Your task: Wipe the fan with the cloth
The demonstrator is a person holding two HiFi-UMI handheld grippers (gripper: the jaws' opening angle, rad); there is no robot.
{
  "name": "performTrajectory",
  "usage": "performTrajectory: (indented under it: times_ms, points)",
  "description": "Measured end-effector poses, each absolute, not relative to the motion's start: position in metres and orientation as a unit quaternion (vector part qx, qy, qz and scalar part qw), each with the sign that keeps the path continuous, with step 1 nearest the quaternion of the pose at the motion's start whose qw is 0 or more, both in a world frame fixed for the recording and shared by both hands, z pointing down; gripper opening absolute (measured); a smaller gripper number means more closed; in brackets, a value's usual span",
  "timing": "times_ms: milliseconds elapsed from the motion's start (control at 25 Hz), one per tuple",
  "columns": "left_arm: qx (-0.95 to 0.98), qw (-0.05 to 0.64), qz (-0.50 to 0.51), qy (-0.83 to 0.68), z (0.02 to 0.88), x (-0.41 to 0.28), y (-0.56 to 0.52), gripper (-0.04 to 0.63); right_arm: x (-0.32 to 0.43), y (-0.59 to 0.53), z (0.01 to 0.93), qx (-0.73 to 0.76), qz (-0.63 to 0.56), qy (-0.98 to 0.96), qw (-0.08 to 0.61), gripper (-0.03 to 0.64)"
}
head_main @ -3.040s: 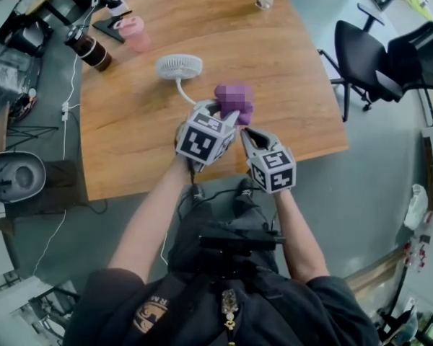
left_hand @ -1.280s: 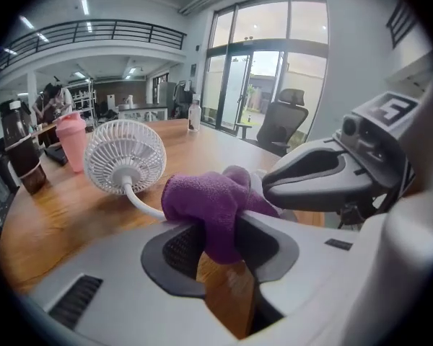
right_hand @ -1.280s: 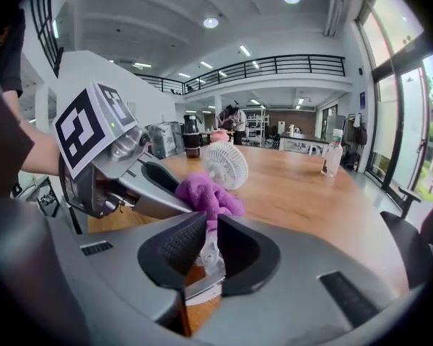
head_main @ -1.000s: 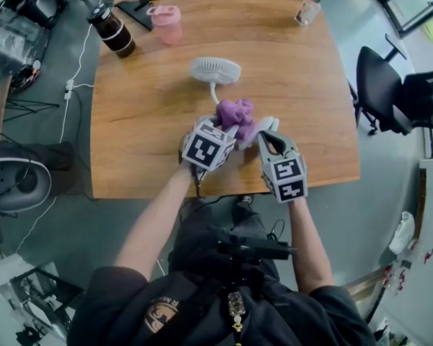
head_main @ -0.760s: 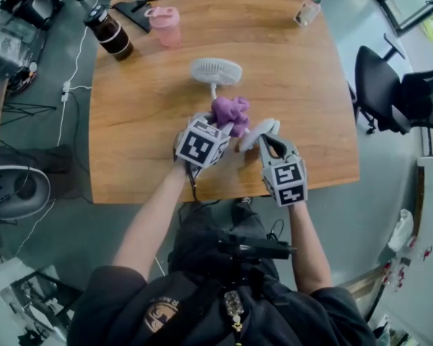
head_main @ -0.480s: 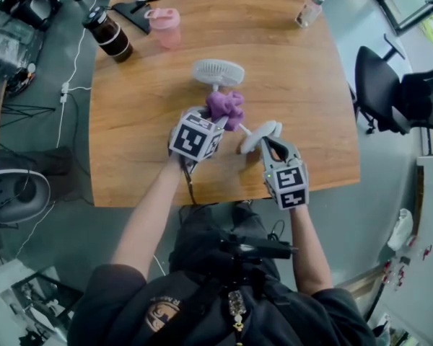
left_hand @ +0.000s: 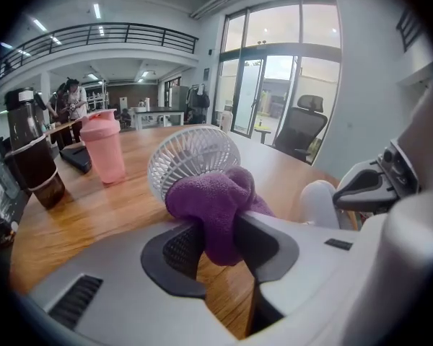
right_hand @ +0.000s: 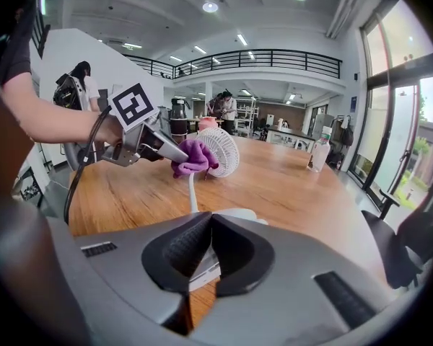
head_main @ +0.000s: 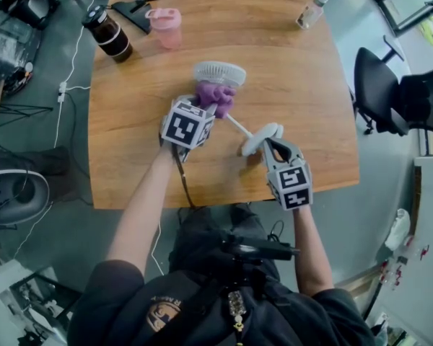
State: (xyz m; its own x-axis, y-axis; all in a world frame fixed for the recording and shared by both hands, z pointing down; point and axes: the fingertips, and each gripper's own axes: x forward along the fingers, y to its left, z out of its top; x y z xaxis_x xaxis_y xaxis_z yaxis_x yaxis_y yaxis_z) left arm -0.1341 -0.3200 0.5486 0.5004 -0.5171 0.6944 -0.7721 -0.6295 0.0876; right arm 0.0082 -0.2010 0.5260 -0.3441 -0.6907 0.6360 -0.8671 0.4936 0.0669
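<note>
A small white fan lies on the wooden table (head_main: pixel 303 85), its round head (head_main: pixel 219 73) far from me and its base (head_main: pixel 261 137) near. My left gripper (head_main: pixel 206 107) is shut on a bunched purple cloth (head_main: pixel 214 94), which rests against the fan head's near side. In the left gripper view the cloth (left_hand: pixel 213 207) bulges out between the jaws in front of the grille (left_hand: pixel 191 157). My right gripper (head_main: pixel 270 141) is shut on the edge of the fan's base (right_hand: pixel 234 213); the thin stem (right_hand: pixel 191 189) runs from it toward the head (right_hand: pixel 222 150).
A pink cup (head_main: pixel 164 26), a dark bottle (head_main: pixel 108 34) and a black stand (head_main: pixel 133 6) sit at the table's far left. A clear bottle (head_main: pixel 310 9) stands at the far right. A black office chair (head_main: pixel 390 85) is beside the table's right edge.
My left gripper has carried the purple cloth away from me, along the stem and up to the fan head. The right gripper has stayed on the base.
</note>
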Motion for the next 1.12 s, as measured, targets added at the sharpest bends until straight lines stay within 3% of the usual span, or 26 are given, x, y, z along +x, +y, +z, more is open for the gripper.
performTrajectory:
  times_ms: [200, 280, 400, 600, 1120]
  points:
    - [0.849, 0.193, 0.321, -0.374, 0.542, -0.134, -0.313, 0.121, -0.02, -0.224, 0.505, 0.451, 0.125, -0.827, 0.311, 0.02]
    - [0.852, 0.191, 0.317, -0.369, 0.536, -0.134, -0.309, 0.121, -0.038, -0.235, 0.51, 0.424, 0.121, -0.834, 0.331, 0.079]
    - [0.857, 0.183, 0.313, -0.365, 0.522, -0.141, -0.307, 0.121, -0.058, -0.25, 0.529, 0.386, 0.119, -0.829, 0.386, 0.112]
    - [0.856, 0.164, 0.324, -0.368, 0.507, -0.161, -0.314, 0.121, -0.075, -0.266, 0.552, 0.329, 0.12, -0.801, 0.485, 0.115]
    - [0.857, 0.156, 0.335, -0.36, 0.503, -0.184, -0.326, 0.121, -0.112, -0.296, 0.576, 0.294, 0.13, -0.77, 0.551, 0.115]
